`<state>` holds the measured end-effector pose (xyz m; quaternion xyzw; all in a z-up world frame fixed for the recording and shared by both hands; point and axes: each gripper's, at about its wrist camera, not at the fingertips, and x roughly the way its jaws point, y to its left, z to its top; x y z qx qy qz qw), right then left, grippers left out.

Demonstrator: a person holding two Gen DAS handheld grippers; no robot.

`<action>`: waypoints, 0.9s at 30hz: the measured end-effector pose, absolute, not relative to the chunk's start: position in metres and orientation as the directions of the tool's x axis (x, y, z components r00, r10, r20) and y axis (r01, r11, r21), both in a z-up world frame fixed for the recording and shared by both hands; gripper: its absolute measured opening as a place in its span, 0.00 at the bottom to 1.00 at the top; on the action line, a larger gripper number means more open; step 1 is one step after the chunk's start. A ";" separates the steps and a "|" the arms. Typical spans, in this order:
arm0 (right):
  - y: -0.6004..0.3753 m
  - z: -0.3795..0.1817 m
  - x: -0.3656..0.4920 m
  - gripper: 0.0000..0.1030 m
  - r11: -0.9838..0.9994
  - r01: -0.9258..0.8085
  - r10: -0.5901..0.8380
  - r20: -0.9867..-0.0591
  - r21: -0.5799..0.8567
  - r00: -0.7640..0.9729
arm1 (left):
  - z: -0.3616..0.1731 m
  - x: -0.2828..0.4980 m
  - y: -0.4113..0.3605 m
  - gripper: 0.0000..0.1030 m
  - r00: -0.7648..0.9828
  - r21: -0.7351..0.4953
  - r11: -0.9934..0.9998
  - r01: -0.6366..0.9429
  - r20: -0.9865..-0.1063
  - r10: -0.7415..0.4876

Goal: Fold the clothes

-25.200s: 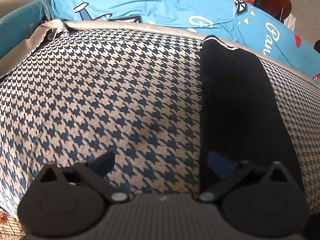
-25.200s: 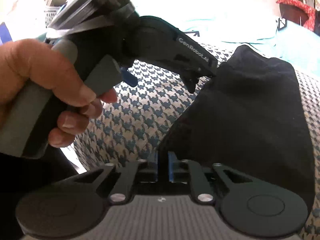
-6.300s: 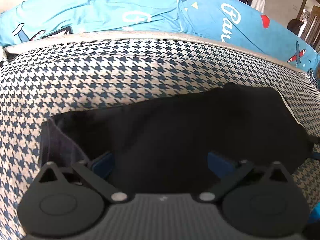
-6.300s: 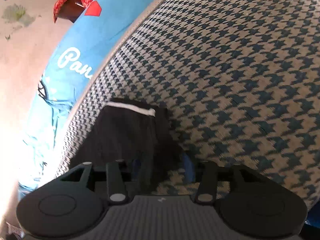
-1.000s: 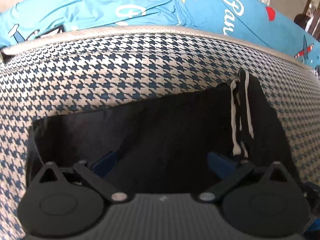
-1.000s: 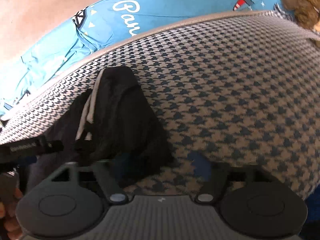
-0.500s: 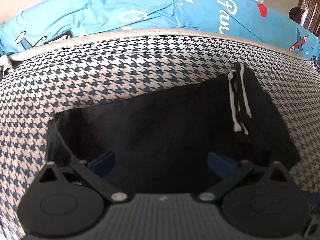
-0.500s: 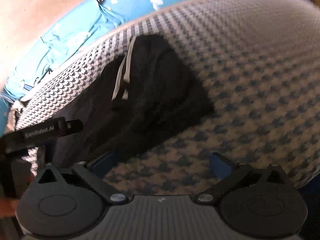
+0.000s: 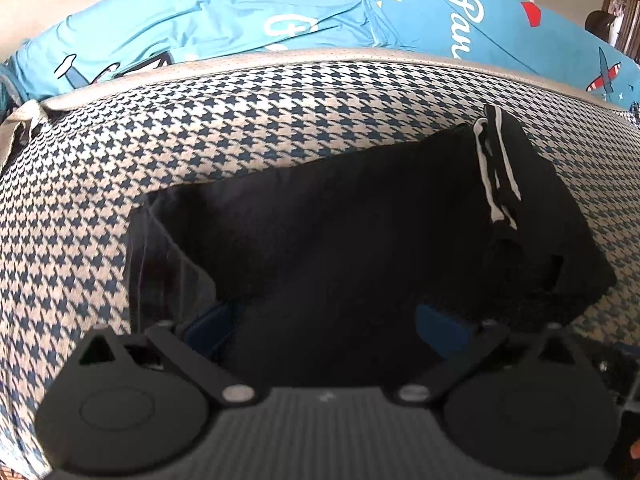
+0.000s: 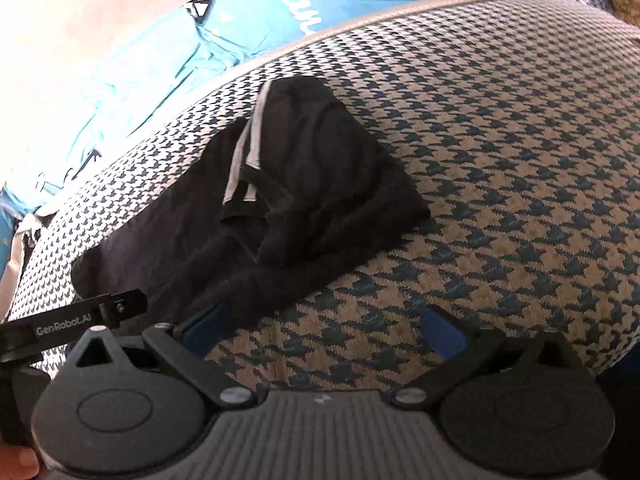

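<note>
A black garment (image 9: 340, 232) with white stripes lies folded on the houndstooth cushion (image 9: 200, 128), its right end doubled back over itself. My left gripper (image 9: 326, 322) hovers open over the garment's near edge, nothing between its blue pads. In the right wrist view the same garment (image 10: 288, 184) lies at centre left, its striped folded end on top. My right gripper (image 10: 322, 326) is open just off the garment's near right corner, over bare cushion. The left gripper's body (image 10: 72, 322) shows at the left edge.
A bright blue printed sheet (image 9: 280, 12) covers the back beyond the cushion's grey piped edge (image 9: 320, 58). Bare houndstooth cushion (image 10: 520, 140) spreads to the right of the garment. A fingertip shows at the bottom left of the right wrist view.
My right gripper opened wide and drew back from the garment's folded end, which now rests on the pile. My left gripper pulled back slightly, still open.
</note>
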<state>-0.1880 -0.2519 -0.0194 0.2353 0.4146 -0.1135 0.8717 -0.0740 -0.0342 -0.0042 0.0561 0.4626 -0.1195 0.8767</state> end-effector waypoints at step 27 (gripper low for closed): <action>-0.095 0.001 -0.187 1.00 0.959 -0.283 0.212 -0.693 0.011 0.689 | 0.024 -0.060 0.057 1.00 0.574 0.036 0.967 0.251 -0.811 -0.118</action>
